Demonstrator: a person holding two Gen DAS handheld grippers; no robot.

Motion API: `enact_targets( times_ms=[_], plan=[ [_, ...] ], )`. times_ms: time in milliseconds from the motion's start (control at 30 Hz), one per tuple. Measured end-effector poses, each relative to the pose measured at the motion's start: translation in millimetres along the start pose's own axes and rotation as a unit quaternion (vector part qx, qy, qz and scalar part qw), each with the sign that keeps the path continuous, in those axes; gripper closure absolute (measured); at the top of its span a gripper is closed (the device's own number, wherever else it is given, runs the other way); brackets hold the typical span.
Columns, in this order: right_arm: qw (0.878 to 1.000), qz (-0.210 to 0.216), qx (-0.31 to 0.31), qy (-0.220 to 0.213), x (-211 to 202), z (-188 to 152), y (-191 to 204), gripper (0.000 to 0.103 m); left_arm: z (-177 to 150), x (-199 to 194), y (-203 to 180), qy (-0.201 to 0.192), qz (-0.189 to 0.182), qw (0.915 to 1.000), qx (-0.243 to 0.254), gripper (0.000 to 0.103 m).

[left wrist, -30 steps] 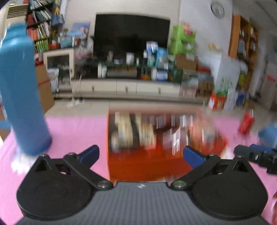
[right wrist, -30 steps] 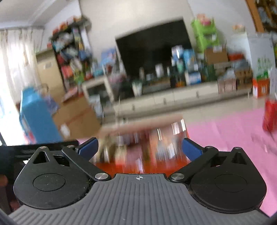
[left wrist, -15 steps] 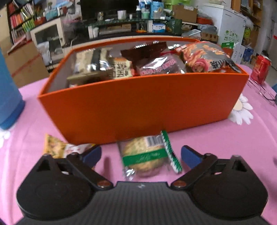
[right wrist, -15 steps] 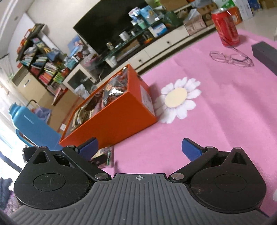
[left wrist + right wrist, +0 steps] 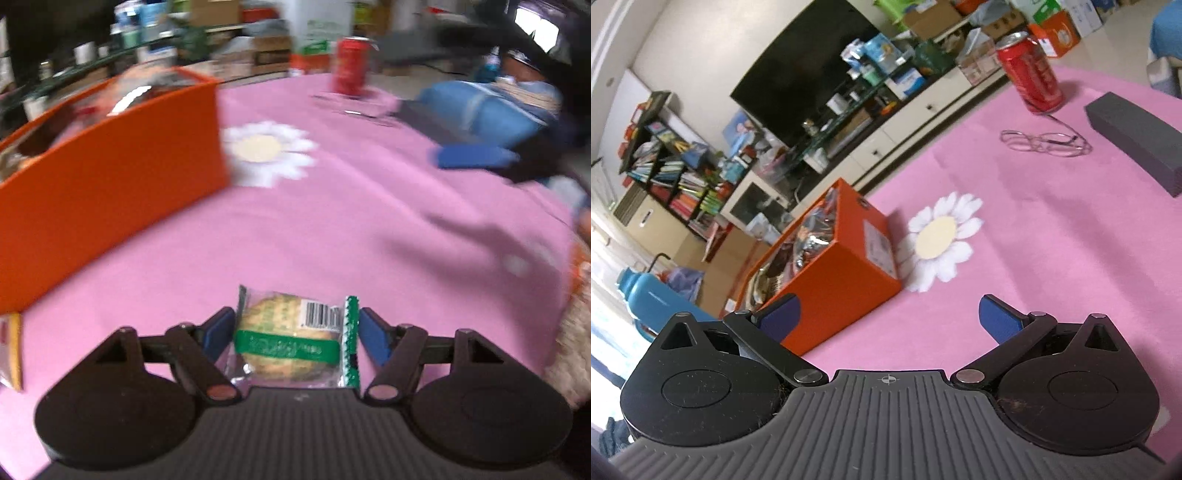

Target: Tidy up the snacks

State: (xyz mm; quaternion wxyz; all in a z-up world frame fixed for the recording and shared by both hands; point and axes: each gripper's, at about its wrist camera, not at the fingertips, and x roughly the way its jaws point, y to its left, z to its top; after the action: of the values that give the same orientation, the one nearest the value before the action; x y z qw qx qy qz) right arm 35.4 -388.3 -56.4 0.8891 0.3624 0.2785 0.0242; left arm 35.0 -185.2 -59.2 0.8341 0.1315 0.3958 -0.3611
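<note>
A clear-wrapped round cake with a green band lies on the pink tablecloth. It sits between the fingers of my left gripper. The jaws are closing, and the blue pads stand right at the wrapper's two edges without squeezing it. The orange snack box, full of packets, stands up and to the left. In the right wrist view the same box is ahead on the left. My right gripper stands open over bare cloth with nothing between its fingers. It also shows, blurred, at the right of the left wrist view.
A red can, a pair of glasses and a dark grey box lie at the far right. A blue bottle stands behind the orange box. A yellow packet lies at the left edge.
My left gripper came down and swung right; the cake now lies between its fingers and the jaws have narrowed. The right gripper rolled, dropped toward the cloth and stayed open.
</note>
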Motion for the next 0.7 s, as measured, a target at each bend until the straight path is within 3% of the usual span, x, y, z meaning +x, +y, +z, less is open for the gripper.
enact_targets(
  times_ms=[67,100,233,367,400,500,600,700],
  plan=[
    [1.000,-0.002,0.001,-0.002,-2,0,-3,0.010,-8,-15,-7,-0.012,-0.007,0.9999,-0.004,0.014],
    [1.000,-0.007,0.002,-0.002,-2,0,-5,0.010,-11,-25,-8,-0.020,-0.002,0.9998,-0.005,0.013],
    [1.000,-0.008,0.009,-0.002,-1,0,-8,0.010,-18,-71,27,-0.063,0.079,0.9939,-0.044,0.005],
    [1.000,-0.017,-0.007,0.006,6,-4,-2,0.010,-23,-91,109,-0.072,0.251,0.9612,-0.090,0.002],
    [1.000,-0.016,-0.008,0.011,9,-6,0,0.010,-23,-92,134,-0.062,0.270,0.9553,-0.105,0.002],
    [0.999,-0.016,-0.018,0.024,20,-9,7,0.010,-25,-87,181,-0.048,0.280,0.9462,-0.154,0.002],
    [0.998,-0.030,-0.043,0.038,31,-14,17,0.010,-26,-77,201,-0.043,0.291,0.9409,-0.169,0.004],
    [0.996,-0.037,-0.058,0.055,42,-20,22,0.010,-19,-60,208,-0.043,0.264,0.9489,-0.168,0.023]
  ],
)
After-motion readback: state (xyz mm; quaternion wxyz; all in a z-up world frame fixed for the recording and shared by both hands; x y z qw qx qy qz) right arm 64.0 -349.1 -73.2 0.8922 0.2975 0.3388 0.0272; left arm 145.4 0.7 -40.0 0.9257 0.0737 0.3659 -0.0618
